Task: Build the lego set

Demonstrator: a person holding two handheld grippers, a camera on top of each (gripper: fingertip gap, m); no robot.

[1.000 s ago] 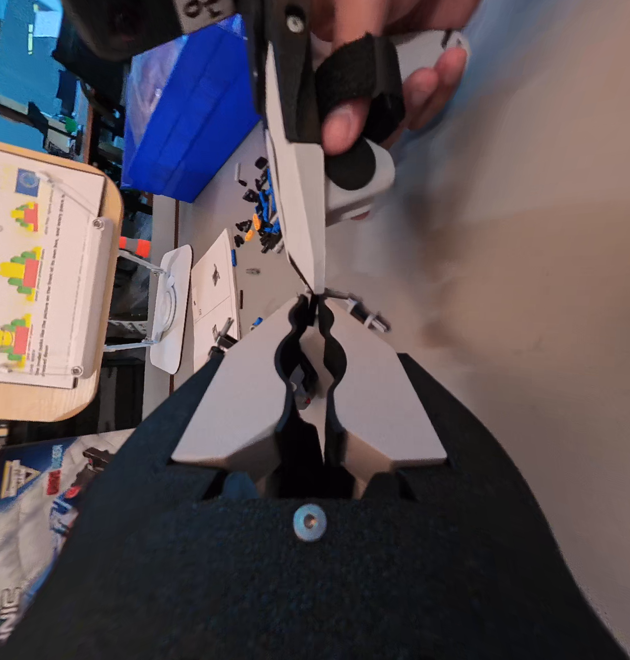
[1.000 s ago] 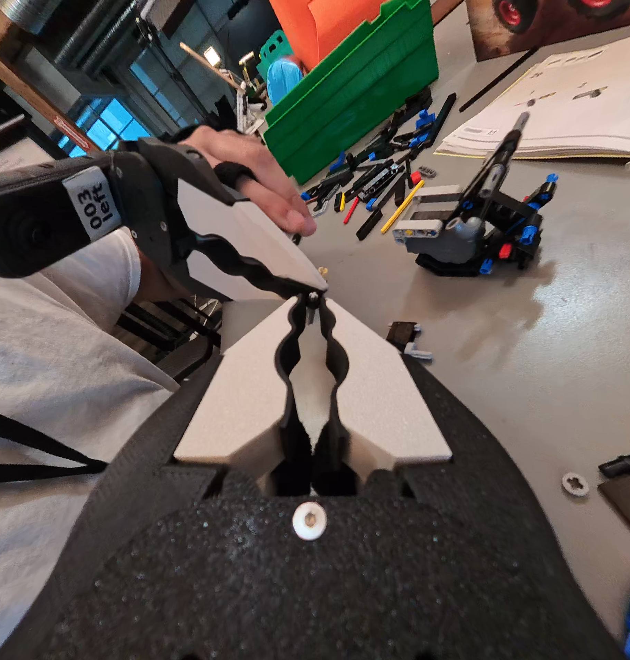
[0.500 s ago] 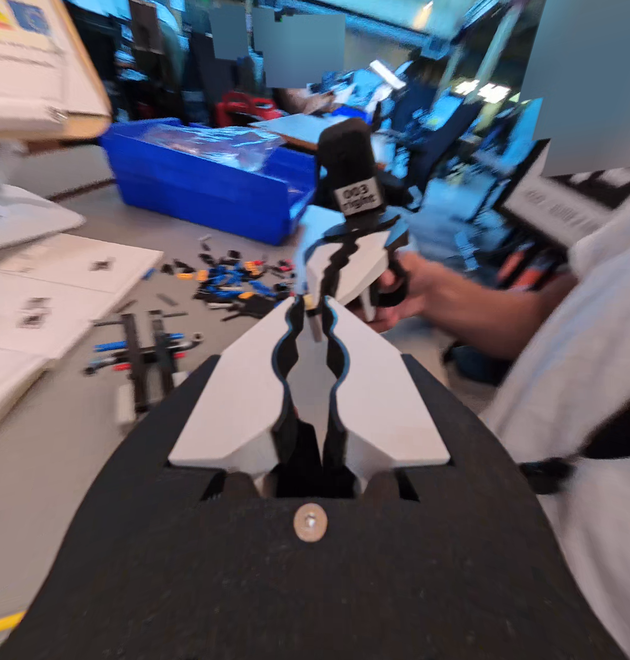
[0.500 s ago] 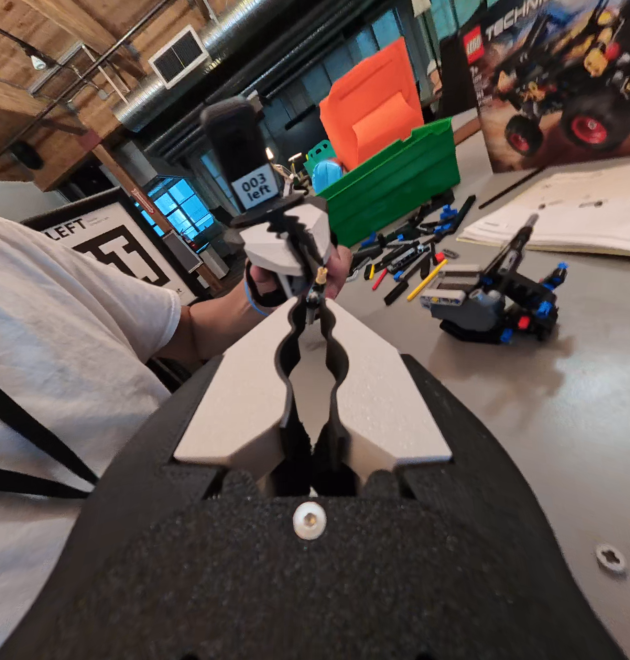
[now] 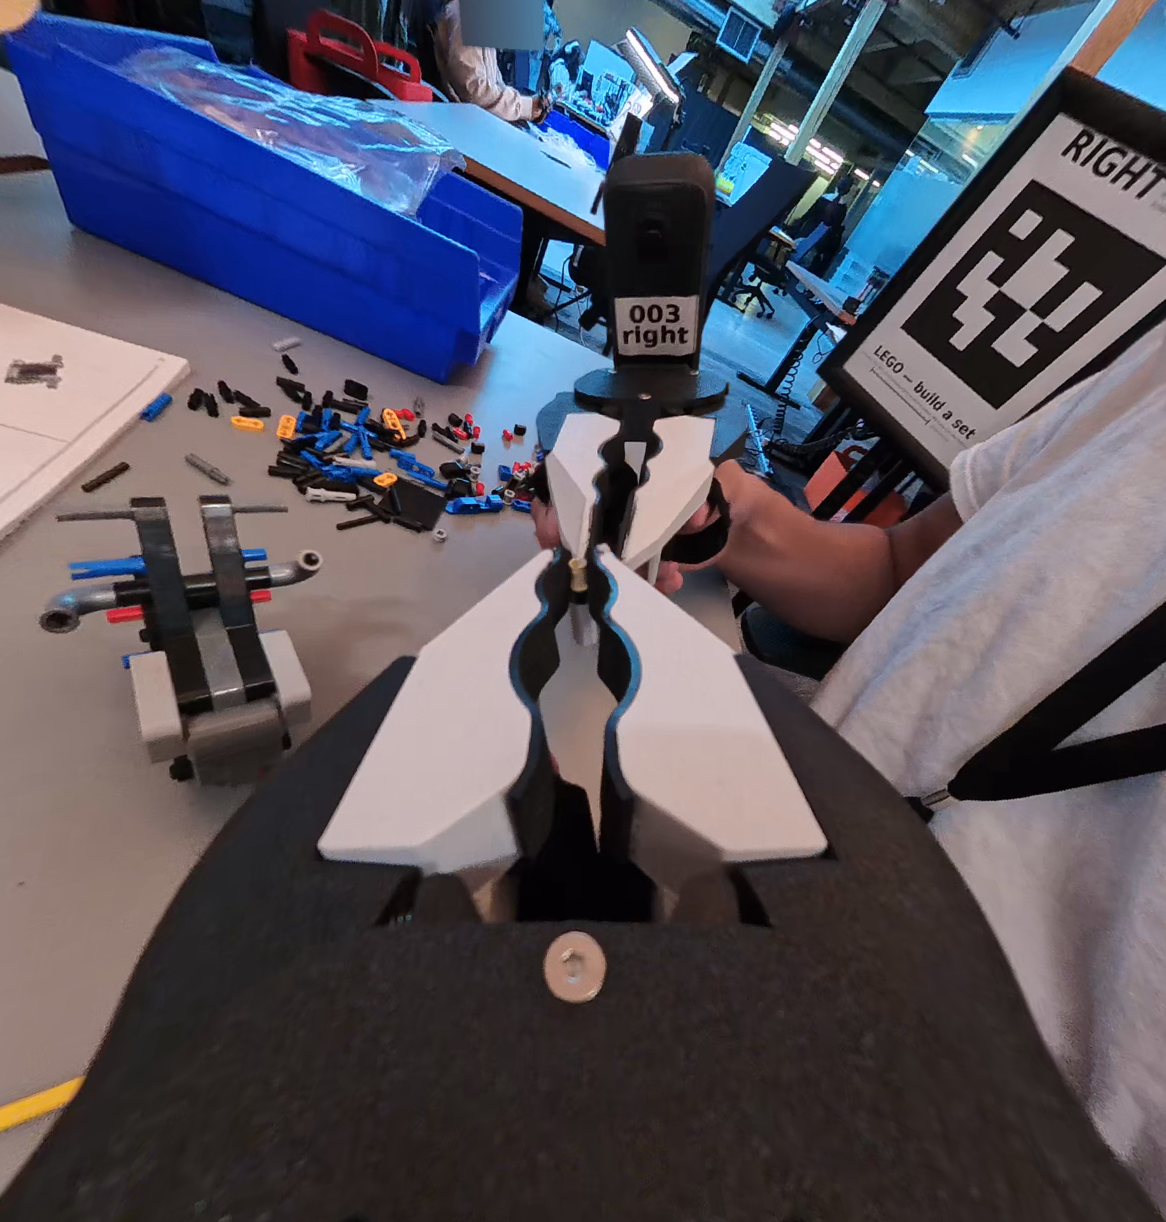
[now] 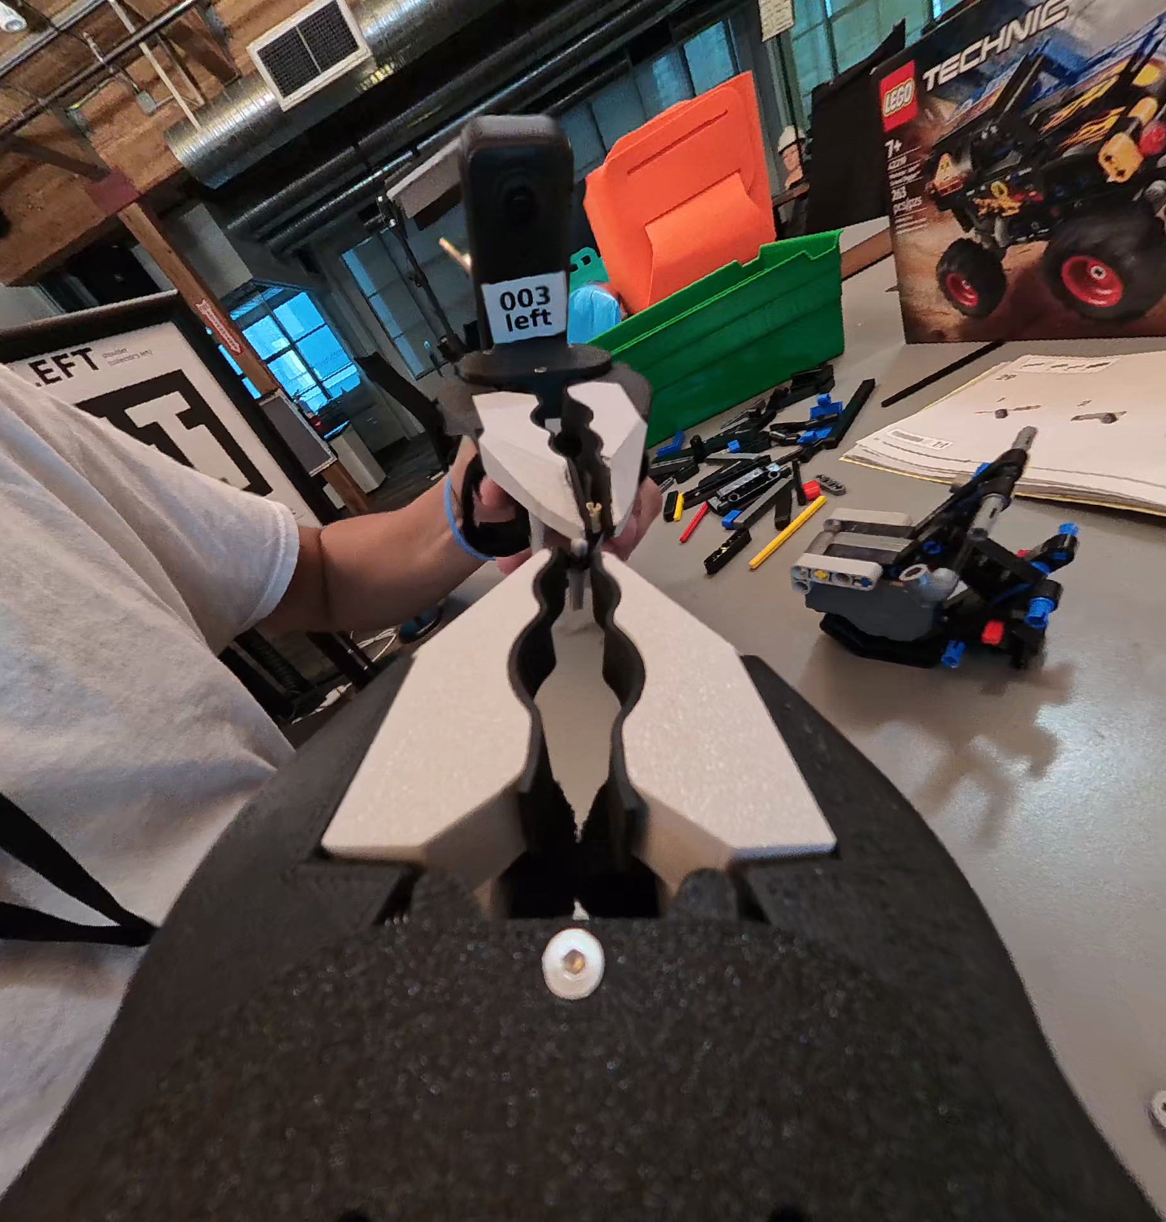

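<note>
Left wrist view: half-built model (image 5: 197,635) on table (image 5: 71,826) at left, loose parts (image 5: 369,449) far behind. My left gripper (image 5: 577,569) pinched narrow on tan pin (image 5: 576,566). My right gripper (image 5: 590,539) meets it tip to tip, nipping grey peg (image 6: 578,582), both above table.

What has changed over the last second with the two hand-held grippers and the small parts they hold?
The left hand-held gripper swung from lying sideways to upright, and both lifted off the table to meet tip to tip with the right hand-held gripper. Each kept its grip: the tan pin and the grey piece. The partly built model stayed put.
</note>
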